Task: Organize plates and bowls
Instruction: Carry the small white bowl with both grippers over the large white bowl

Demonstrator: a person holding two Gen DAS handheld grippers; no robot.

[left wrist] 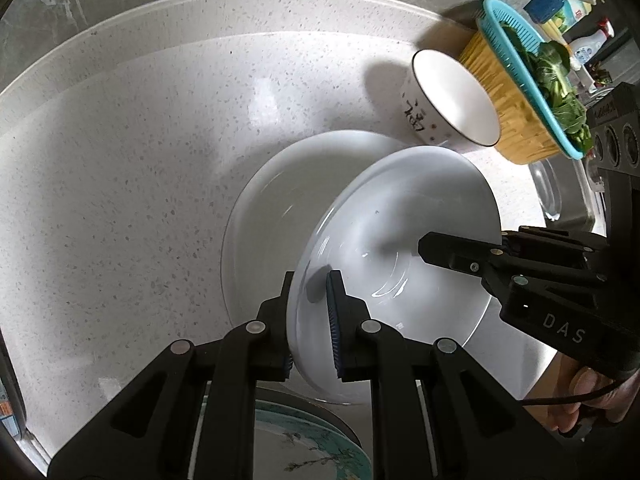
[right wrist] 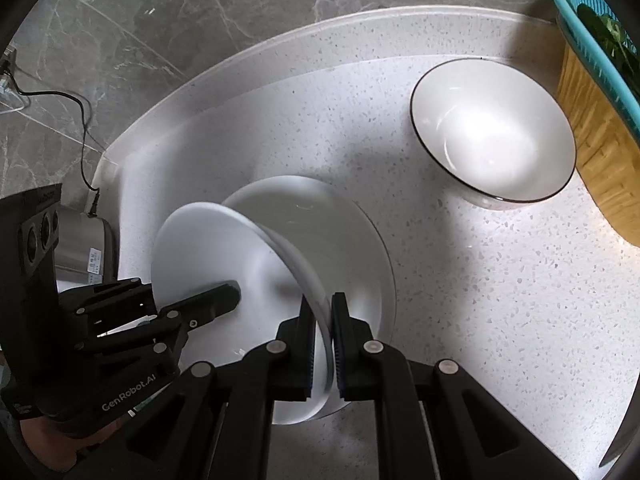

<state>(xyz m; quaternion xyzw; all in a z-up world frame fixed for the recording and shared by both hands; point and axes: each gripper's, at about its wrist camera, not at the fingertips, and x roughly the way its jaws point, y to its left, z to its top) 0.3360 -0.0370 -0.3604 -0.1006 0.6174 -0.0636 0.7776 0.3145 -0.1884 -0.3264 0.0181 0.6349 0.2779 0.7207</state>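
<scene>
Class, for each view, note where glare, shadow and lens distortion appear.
Left wrist view: glare patch on the countertop, a highlight arc in the held white plate, counter edge bowed by the fisheye.
Right wrist view: bright glare inside the bowl, a broad shadow across the counter right of the plate.

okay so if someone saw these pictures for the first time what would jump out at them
A white plate, gripped at opposite rims by the left gripper and right gripper, hangs tilted above a second white plate on the speckled counter. Behind sits a dark-rimmed bowl beside a teal basket of greens.
</scene>
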